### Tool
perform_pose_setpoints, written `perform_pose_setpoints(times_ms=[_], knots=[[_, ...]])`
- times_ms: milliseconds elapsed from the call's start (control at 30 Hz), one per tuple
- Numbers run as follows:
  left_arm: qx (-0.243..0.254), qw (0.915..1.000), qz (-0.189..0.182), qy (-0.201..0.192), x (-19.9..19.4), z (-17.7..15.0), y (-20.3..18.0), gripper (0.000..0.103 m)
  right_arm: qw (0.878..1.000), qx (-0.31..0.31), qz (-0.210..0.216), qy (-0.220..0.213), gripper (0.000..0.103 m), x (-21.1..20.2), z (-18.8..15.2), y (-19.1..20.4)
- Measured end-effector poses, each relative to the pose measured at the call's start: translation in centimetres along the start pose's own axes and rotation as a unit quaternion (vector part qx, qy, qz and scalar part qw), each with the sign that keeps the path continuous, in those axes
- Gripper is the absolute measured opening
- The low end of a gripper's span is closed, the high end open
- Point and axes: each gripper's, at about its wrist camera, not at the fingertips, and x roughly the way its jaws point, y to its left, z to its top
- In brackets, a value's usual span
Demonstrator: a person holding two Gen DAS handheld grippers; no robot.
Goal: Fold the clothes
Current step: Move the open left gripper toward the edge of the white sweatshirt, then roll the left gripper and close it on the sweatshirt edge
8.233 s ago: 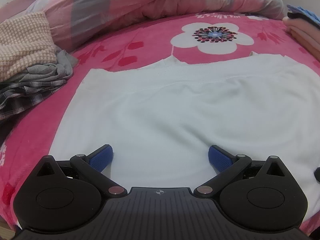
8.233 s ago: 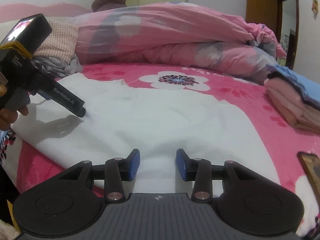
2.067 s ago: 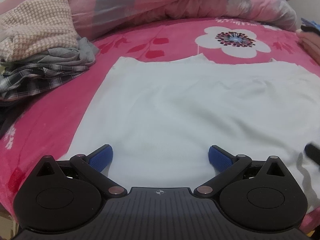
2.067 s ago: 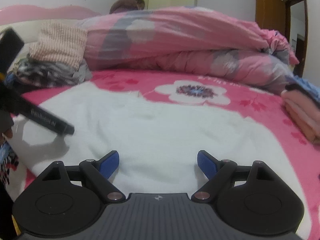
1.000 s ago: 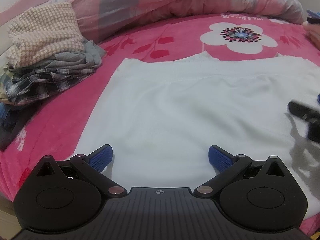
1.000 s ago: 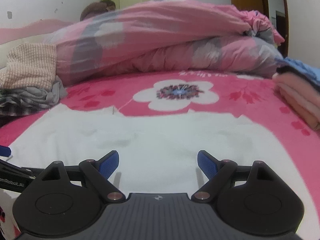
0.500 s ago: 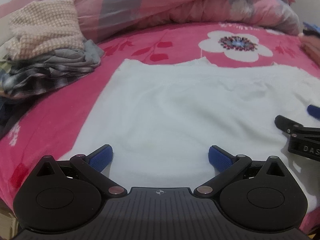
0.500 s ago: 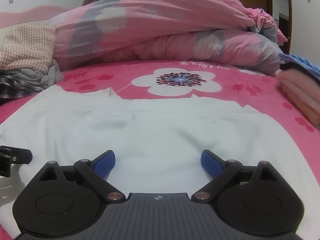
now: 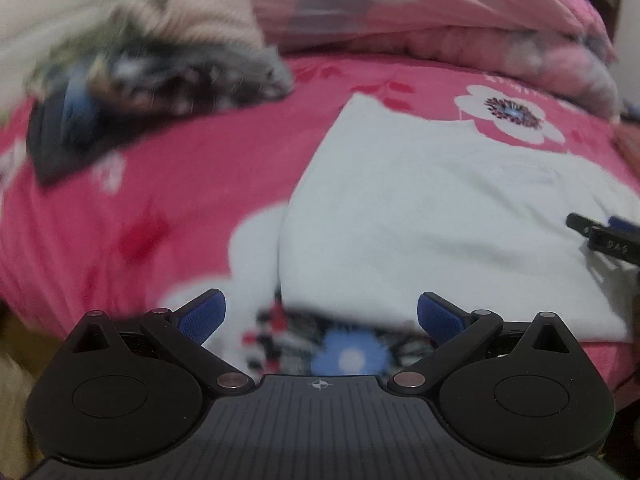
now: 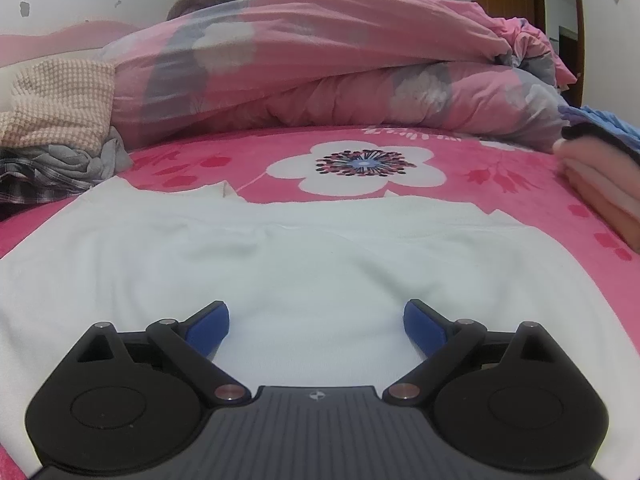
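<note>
A white garment (image 9: 440, 208) (image 10: 304, 272) lies spread flat on the pink flowered bed. My left gripper (image 9: 320, 316) is open and hovers over the garment's near left corner, with nothing between its blue pads. The left wrist view is blurred by motion. My right gripper (image 10: 316, 320) is open too, low over the garment's near middle, holding nothing. The right gripper's fingertips (image 9: 600, 236) show at the far right edge of the left wrist view, above the white cloth.
A heap of unfolded clothes (image 10: 56, 144) (image 9: 152, 56) lies at the left. A rolled pink quilt (image 10: 340, 72) runs across the back. Folded pink and blue clothes (image 10: 600, 176) are stacked at the right. The pink bedsheet (image 9: 168, 184) lies bare left of the garment.
My left gripper has swung left, so the garment's left edge and near corner now sit ahead of it. The right gripper has dropped lower over the cloth.
</note>
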Motion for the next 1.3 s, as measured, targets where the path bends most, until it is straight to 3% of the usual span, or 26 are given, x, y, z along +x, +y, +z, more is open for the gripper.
perform_pose_setpoints(times_ms=[200, 267, 300, 367, 500, 633, 733, 933, 1067, 1133, 1300], knots=[[-0.09, 0.9932, -0.073, -0.005, 0.2, -2.6, 1.0, 0.098, 1.0, 0.0, 0.002, -0.002, 0.097, 0.0, 0.0, -0.1], [-0.11, 0.9901, -0.085, -0.014, 0.5, -2.8, 1.5, 0.091, 1.0, -0.001, 0.002, -0.001, 0.098, 0.0, 0.0, -0.1], [-0.121, 0.9884, -0.091, -0.018, 0.7, -2.9, 1.7, 0.081, 1.0, -0.001, 0.002, -0.001, 0.098, 0.0, 0.0, -0.1], [-0.141, 0.9844, -0.102, -0.027, 1.0, -3.1, 2.1, 0.078, 1.0, -0.002, 0.002, 0.0, 0.098, 0.0, 0.1, -0.1], [-0.185, 0.9735, -0.127, -0.047, 1.6, -3.4, 3.0, 0.077, 1.0, -0.005, -0.001, 0.0, 0.098, 0.1, 0.1, 0.1], [-0.235, 0.9576, -0.148, -0.077, 1.6, -3.4, 4.3, 0.066, 1.0, -0.008, -0.004, 0.002, 0.098, 0.1, 0.1, 0.3], [-0.246, 0.9549, -0.145, -0.08, 1.6, -3.4, 4.8, 0.055, 1.0, -0.009, -0.005, 0.002, 0.098, 0.2, 0.1, 0.3], [-0.258, 0.9478, -0.171, -0.076, 2.1, -3.6, 5.4, 0.054, 1.0, -0.009, -0.006, 0.002, 0.098, 0.2, 0.1, 0.4], [-0.277, 0.9362, -0.194, -0.095, 2.8, -3.2, 6.0, 0.053, 1.0, -0.01, -0.007, 0.003, 0.098, 0.2, 0.1, 0.4], [-0.286, 0.9311, -0.199, -0.109, 3.2, -3.0, 6.2, 0.045, 1.0, -0.01, -0.008, 0.003, 0.098, 0.2, 0.1, 0.5], [-0.281, 0.9322, -0.198, -0.114, 4.9, -2.6, 5.8, 0.044, 1.0, -0.011, -0.009, 0.002, 0.098, 0.2, 0.1, 0.5]])
